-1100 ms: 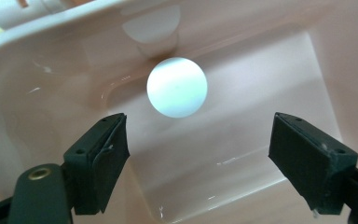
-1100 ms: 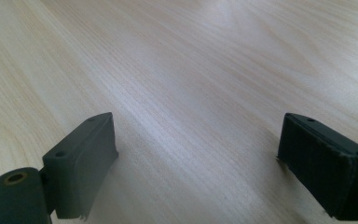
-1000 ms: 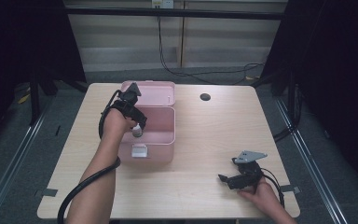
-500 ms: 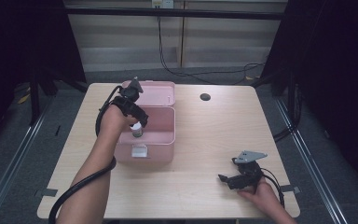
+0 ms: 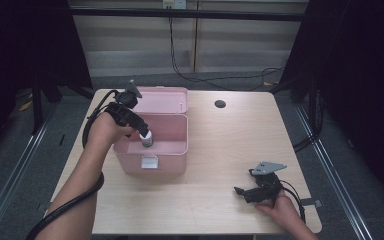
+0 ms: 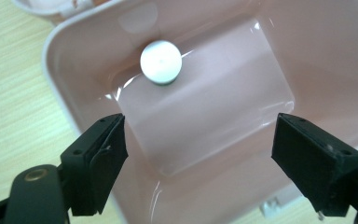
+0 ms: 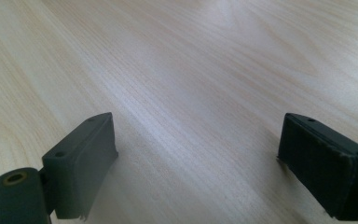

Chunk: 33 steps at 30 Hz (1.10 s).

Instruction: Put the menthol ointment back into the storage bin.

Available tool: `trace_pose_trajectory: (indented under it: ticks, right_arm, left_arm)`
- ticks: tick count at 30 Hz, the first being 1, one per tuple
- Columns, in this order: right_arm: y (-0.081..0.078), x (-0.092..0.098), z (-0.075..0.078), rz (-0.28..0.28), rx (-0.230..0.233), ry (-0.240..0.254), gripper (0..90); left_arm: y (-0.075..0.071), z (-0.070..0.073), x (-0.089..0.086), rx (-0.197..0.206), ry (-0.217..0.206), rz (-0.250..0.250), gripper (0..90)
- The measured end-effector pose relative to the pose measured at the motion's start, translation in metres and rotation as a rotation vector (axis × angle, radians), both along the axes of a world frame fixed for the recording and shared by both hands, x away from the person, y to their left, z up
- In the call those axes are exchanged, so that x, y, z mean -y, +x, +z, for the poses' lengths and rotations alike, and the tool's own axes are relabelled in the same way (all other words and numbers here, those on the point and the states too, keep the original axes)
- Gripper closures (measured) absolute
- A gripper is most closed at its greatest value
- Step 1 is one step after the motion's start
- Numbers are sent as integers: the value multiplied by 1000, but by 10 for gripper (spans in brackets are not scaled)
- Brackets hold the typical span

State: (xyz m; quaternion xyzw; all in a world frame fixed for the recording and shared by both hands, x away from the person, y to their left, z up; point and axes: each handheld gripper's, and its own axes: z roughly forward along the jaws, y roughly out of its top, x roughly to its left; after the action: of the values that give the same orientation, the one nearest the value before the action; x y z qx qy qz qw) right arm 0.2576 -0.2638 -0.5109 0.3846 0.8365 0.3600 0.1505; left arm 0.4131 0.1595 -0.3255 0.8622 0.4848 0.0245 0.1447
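Observation:
A pink box [image 5: 152, 159] stands open on the left half of the wooden table, its lid [image 5: 166, 99] tipped back. A small bottle with a white cap [image 5: 146, 138] stands upright inside, near the box's left wall. My left gripper [image 5: 140, 129] hovers over that corner, jaws open and empty. In the left gripper view the white cap [image 6: 161, 62] lies beyond the left gripper [image 6: 200, 140], on the pink box floor [image 6: 205, 112] and clear of both pads. My right gripper [image 5: 242, 192] rests near the front right of the table, open; the right gripper [image 7: 198, 149] has bare wood between its jaws.
A small dark round hole [image 5: 220, 104] sits in the tabletop at the back, right of the box. A metal latch [image 5: 149, 161] is on the box's front wall. A black cable [image 5: 75, 200] trails along my left forearm. Bare wood [image 5: 220, 145] separates the box and the right gripper.
My left gripper has lifted and drawn back to the left, away from the bottle, which stays standing in the box. The right hand has not moved.

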Motion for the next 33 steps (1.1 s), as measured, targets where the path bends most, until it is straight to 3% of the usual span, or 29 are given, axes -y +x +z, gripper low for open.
trace_pose_trajectory:
  ticks: [12,24,33]
  right_arm:
    - [0,0,0,0,0,0,106]
    - [0,0,0,1,1,0,106]
    - [0,0,0,-1,-2,0,106]
  left_arm:
    - [-19,9,-35,26,-27,5,174]
    - [-38,5,-65,51,-70,13,174]
    - [-56,-1,-74,75,-74,-36,174]
